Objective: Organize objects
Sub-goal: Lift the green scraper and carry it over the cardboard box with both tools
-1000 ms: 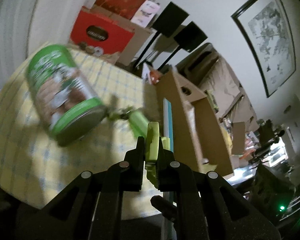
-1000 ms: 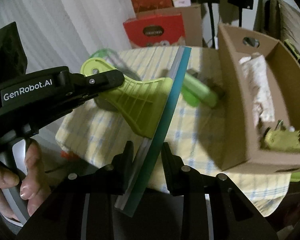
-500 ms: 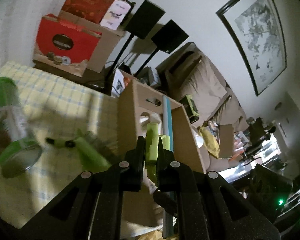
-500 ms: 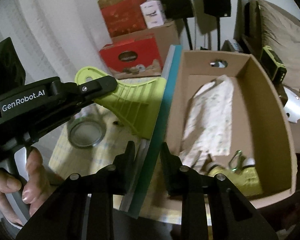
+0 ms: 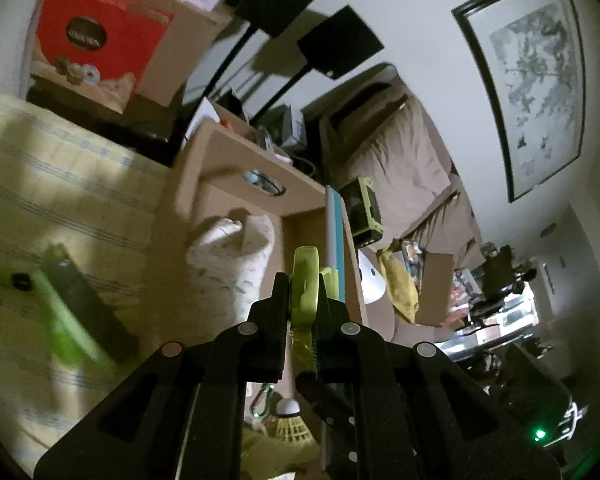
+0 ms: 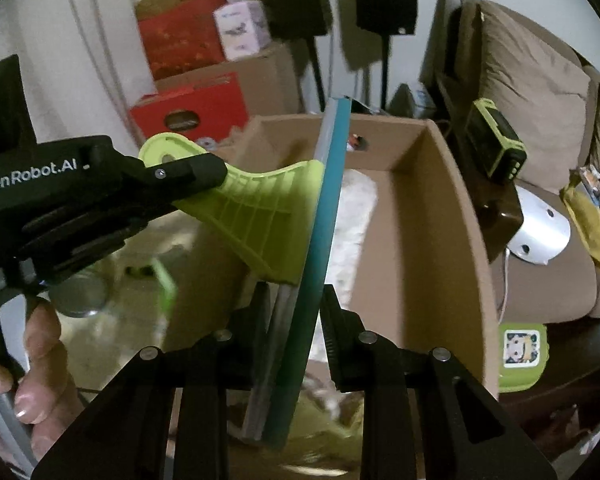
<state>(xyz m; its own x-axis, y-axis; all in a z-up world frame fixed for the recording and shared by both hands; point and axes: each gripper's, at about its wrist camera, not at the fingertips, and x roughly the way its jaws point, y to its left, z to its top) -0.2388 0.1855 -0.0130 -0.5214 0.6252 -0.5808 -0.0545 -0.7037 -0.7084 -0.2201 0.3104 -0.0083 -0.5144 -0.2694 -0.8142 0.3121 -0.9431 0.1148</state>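
squeegee [image 6: 300,216] held two-handed: left claw [image 5: 305,300] clamped on handle, right claw [image 6: 294,308] clamped on blade, above box [image 6: 466,240]. cloth [image 6: 354,216], shuttlecock [image 5: 290,426] already in box. green tool [image 5: 70,320], can [image 6: 78,294] left on table.

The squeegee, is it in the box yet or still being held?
Held. Both grippers, left and right, clamp the squeegee above the open box.
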